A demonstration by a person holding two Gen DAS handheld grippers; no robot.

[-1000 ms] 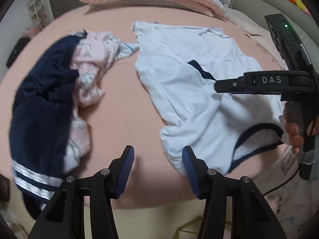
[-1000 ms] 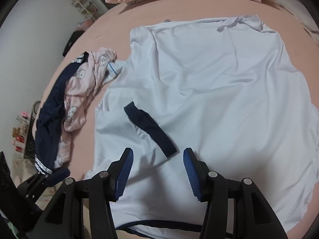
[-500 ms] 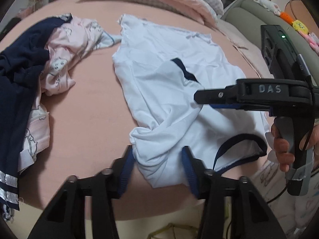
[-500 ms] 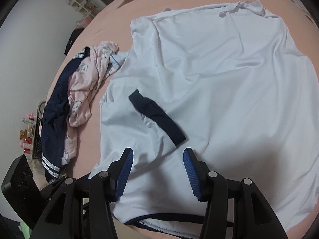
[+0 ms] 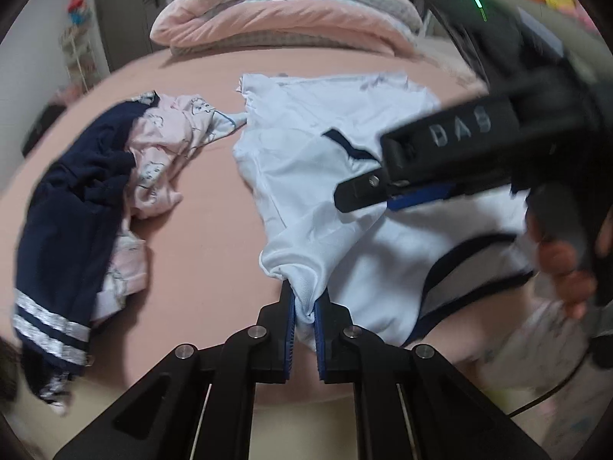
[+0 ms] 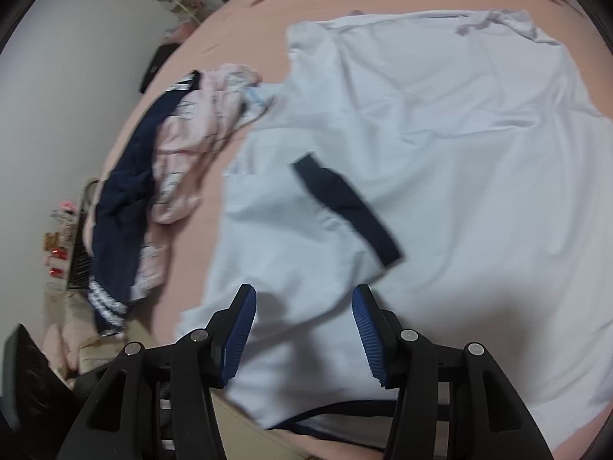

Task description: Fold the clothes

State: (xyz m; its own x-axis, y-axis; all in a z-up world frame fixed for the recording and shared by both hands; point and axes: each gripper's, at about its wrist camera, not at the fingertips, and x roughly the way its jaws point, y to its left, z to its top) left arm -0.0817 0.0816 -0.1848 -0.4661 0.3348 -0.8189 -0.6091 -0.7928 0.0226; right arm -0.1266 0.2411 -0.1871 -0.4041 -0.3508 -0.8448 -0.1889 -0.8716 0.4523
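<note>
A white shirt [image 5: 345, 191] with navy trim lies spread on the pink bed [image 5: 203, 237], its near edge close to the bed's front edge. The left gripper [image 5: 305, 306] has just closed its jaws on a bunched corner of the shirt at its near left side; the cloth is squeezed between the blue pads [image 5: 291, 318] and puckers upward just above them. A navy sleeve band [image 6: 345, 207] lies folded across the shirt's middle, and a curved navy neckline [image 5: 459, 268] shows near the front edge.

The right gripper [image 6: 304, 329] hovers over the near part of the shirt with its jaws spread, nothing between its pads (its shadow falls on the cloth below). In the left wrist view this gripper is seen from the side, blurred, held by a hand [image 5: 567, 268] whose fingers wrap the handle.

To the left of the shirt, apart from it but for one pale tip that touches its far left edge, lies a heap: a navy garment [image 5: 76, 199] with white stripes and a pink printed garment [image 5: 164, 153] crumpled against it. A folded pink quilt [image 5: 283, 15] sits at the far end of the bed.
</note>
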